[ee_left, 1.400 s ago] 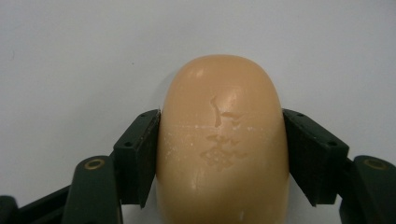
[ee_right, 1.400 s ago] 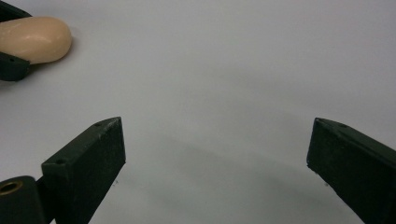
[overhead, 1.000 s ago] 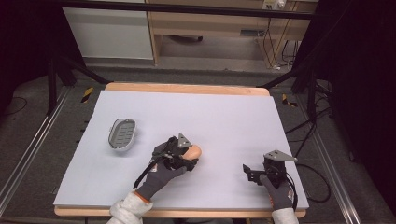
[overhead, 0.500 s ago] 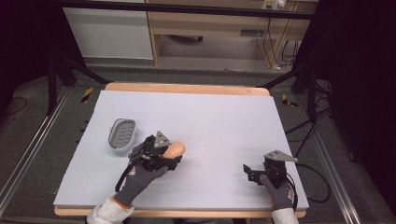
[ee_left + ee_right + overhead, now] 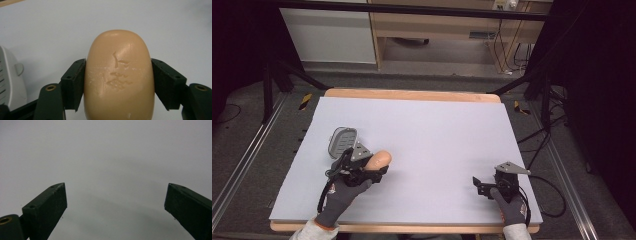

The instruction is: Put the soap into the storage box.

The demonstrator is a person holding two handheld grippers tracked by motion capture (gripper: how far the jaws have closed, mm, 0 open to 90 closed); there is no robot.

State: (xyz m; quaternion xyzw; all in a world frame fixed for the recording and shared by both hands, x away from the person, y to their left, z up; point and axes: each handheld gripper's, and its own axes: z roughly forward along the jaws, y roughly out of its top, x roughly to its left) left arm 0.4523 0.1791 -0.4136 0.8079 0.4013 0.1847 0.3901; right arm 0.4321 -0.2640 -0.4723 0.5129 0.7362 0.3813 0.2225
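The left gripper (image 5: pixel 373 169) has its fingers (image 5: pixel 73 83) clamped on the two long flanks of the soap (image 5: pixel 118 75), so the bar cannot slip sideways. It sits between them, its long axis running straight out past the fingertips, rounded end forward (stamped face up). The dish (image 5: pixel 342 140) lies just beside. The right gripper (image 5: pixel 477 184) rests on the tabletop (image 5: pixel 437 125), fingers apart and empty.

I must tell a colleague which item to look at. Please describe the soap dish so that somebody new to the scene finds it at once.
Start at the white-covered table and look at its left side. The soap dish lies there, just beyond the left hand-held gripper, which holds a tan soap bar. It is the only grey, slotted oval tray on the table.
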